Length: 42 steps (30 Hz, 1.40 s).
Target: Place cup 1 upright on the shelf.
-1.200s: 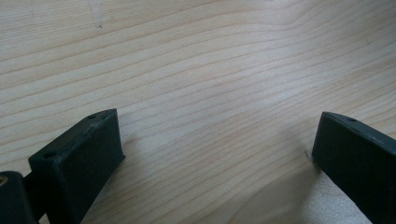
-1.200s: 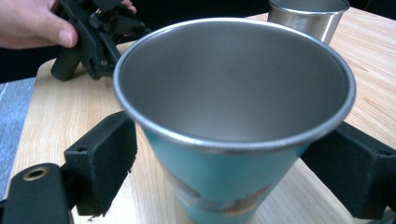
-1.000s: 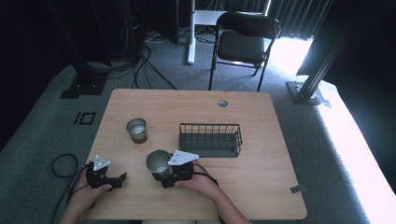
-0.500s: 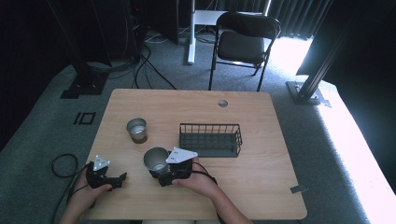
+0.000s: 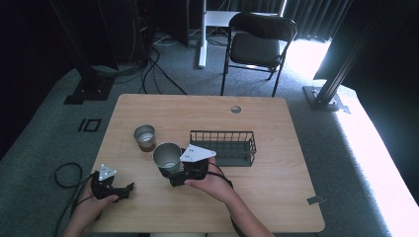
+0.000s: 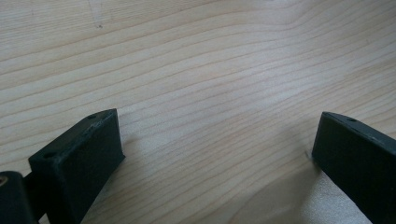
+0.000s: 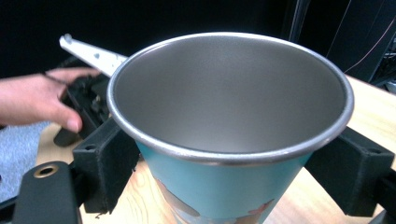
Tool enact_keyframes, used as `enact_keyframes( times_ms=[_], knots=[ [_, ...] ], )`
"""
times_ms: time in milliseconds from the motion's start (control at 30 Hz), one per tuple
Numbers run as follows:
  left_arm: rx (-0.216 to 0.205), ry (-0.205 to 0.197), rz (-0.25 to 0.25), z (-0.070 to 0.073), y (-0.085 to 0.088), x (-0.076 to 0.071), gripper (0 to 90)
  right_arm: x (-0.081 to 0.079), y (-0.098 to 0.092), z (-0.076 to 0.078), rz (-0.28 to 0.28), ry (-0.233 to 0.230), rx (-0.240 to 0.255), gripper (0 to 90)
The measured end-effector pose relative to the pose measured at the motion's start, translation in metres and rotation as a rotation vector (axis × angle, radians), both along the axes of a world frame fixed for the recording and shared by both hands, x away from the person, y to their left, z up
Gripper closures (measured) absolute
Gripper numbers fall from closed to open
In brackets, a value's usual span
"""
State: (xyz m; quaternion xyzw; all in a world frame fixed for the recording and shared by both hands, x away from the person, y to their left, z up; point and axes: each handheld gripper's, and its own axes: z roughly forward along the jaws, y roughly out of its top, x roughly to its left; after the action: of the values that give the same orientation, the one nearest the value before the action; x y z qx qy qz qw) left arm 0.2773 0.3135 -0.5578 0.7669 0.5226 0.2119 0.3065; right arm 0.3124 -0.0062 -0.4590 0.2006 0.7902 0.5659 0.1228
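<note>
A metal cup (image 5: 167, 155) with a steel inside and a teal outside (image 7: 224, 191) stands upright between the jaws of my right gripper (image 5: 171, 172), which is shut on its sides (image 7: 229, 186). In the high view it sits at the table's middle front, just left of a black wire basket (image 5: 222, 147). A second, smaller metal cup (image 5: 145, 137) stands behind and to the left. My left gripper (image 5: 126, 189) rests near the front left corner, open (image 6: 215, 149), with bare wood between its jaws.
The wooden table (image 5: 276, 187) has a round cable hole (image 5: 235, 109) near its back edge. A black folding chair (image 5: 262, 44) stands behind it. The person's left hand and left gripper (image 7: 81, 105) lie beyond the held cup in the right gripper view.
The right gripper and the cup it holds have shifted up in the high view, away from the front edge or lifted. The left gripper has stayed put.
</note>
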Motion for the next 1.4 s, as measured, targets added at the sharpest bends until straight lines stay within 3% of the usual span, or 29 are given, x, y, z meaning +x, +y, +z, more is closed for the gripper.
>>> enact_keyframes(
  times_ms=[200, 500, 733, 1000, 1400],
  knots=[
    [0.000, 0.000, 0.000, 0.000, 0.000, 0.000, 2.3, 0.007, -0.014, 0.027, -0.049, -0.033, 0.018, 14.3],
    [0.000, 0.000, 0.000, 0.000, 0.000, 0.000, 2.3, 0.016, -0.039, 0.045, -0.145, -0.065, 0.055, 14.4],
    [0.000, 0.000, 0.000, 0.000, 0.000, 0.000, 2.3, 0.025, -0.060, 0.047, -0.247, -0.092, 0.046, 14.4],
    [0.000, 0.000, 0.000, 0.000, 0.000, 0.000, 2.3, 0.035, -0.084, 0.043, -0.366, -0.088, 0.043, 14.4],
    [0.000, 0.000, 0.000, 0.000, 0.000, 0.000, 2.3, 0.042, -0.117, 0.035, -0.494, -0.098, 0.011, 14.4]
  ],
)
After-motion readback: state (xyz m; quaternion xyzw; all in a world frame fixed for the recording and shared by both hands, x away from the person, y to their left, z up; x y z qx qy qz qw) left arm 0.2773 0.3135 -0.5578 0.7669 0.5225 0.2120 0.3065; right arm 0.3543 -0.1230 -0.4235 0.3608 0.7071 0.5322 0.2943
